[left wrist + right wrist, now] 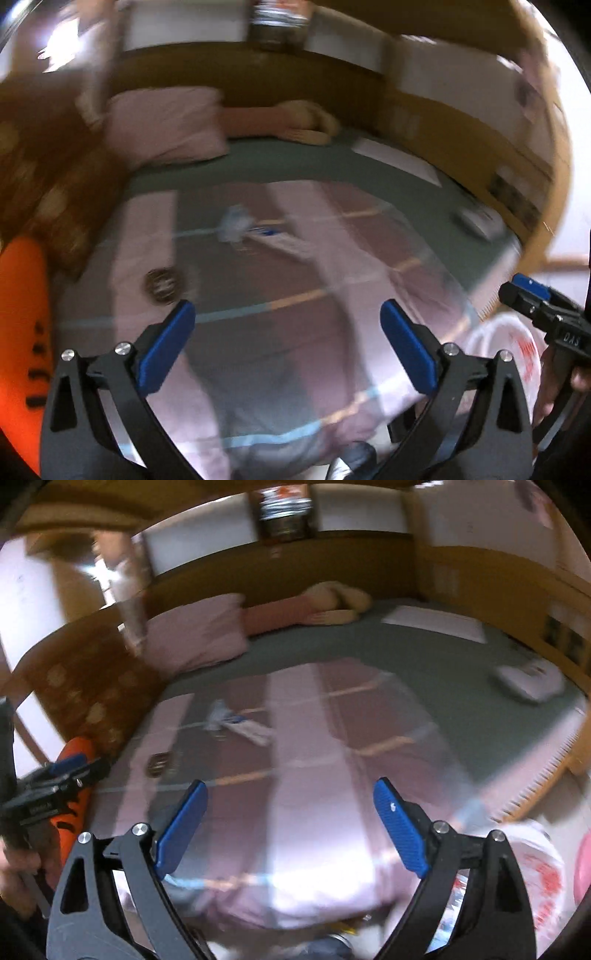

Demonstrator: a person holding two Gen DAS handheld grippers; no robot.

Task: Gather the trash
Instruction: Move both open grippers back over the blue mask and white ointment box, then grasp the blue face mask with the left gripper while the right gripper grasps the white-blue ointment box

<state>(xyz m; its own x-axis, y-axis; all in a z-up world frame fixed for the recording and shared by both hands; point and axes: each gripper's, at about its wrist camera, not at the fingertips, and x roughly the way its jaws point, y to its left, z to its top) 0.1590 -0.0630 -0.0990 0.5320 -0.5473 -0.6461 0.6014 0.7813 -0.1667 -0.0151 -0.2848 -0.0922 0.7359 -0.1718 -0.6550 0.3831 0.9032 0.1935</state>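
Observation:
Both views are motion-blurred and look over a bed with a pink and maroon striped blanket (pixel 295 295). A crumpled white-and-blue wrapper (pixel 251 229) lies on the blanket; it also shows in the right wrist view (pixel 236 722). A small dark round piece (pixel 162 286) lies nearer, at the left, and shows in the right wrist view (pixel 159 764) too. My left gripper (pixel 288 332) is open and empty above the blanket. My right gripper (pixel 290 812) is open and empty as well. A white plastic bag with red print (pixel 535 878) sits at the lower right.
A pink pillow (pixel 166 125) and a plush toy (pixel 306 122) lie at the head of the bed. White papers (pixel 436 624) and a white packet (pixel 528 681) lie on the green sheet (pixel 369 646). An orange object (pixel 22 332) stands at the left. Wooden walls surround the bed.

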